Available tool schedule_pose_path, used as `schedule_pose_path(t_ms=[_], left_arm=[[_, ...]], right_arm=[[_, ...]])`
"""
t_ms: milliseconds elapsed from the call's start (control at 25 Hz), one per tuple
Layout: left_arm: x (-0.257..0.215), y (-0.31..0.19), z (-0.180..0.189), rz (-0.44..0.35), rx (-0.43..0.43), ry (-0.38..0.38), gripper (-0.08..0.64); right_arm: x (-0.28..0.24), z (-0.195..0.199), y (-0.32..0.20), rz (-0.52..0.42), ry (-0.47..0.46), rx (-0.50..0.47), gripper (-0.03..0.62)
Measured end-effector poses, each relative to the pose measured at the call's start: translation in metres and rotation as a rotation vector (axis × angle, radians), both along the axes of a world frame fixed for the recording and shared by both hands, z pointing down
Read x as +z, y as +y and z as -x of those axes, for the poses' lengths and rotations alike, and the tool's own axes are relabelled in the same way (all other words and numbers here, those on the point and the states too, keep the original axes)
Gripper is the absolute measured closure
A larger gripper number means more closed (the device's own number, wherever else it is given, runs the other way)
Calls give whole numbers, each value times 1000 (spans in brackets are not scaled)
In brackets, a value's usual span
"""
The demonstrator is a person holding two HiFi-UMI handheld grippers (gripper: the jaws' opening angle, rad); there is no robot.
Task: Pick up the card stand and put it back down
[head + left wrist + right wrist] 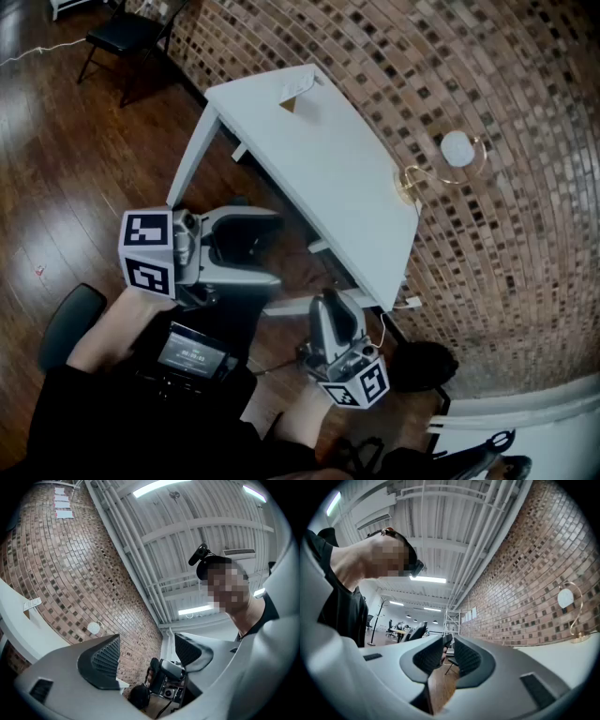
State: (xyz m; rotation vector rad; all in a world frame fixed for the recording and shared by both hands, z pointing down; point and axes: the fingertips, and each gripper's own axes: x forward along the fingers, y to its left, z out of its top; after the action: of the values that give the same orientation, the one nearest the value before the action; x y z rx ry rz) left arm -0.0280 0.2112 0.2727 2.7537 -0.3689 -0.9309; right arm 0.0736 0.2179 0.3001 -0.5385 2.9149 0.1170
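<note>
The card stand [298,97] is a small white-and-tan tent standing at the far end of the white table [319,169]; the left gripper view shows the card stand [32,604] far off to the left. My left gripper [272,246] hangs off the table's near side over the floor, its jaws wide apart and empty [146,649]. My right gripper [330,298] is held near the table's near corner, also away from the stand. Its pads [429,658] stand a narrow gap apart with nothing between them.
A gold lamp with a white globe [457,150] stands on the table's right edge by the brick wall [506,75]. A black chair [122,33] sits on the wooden floor at far left. A dark seat [70,319] is by my left arm.
</note>
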Motion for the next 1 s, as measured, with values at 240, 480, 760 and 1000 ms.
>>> schedule_pose_path(t_ms=[240, 480, 760, 1000], left_arm=[[9, -32, 8, 47, -15, 17, 201], [17, -77, 14, 49, -35, 11, 201], [33, -118, 33, 94, -71, 28, 201], [29, -135, 43, 92, -80, 24, 201]], right_arm=[[11, 0, -34, 71, 4, 7, 468], [20, 20, -84, 78, 34, -29, 465], [32, 44, -129, 106, 38, -61, 440], [42, 54, -155, 122, 68, -46, 440]])
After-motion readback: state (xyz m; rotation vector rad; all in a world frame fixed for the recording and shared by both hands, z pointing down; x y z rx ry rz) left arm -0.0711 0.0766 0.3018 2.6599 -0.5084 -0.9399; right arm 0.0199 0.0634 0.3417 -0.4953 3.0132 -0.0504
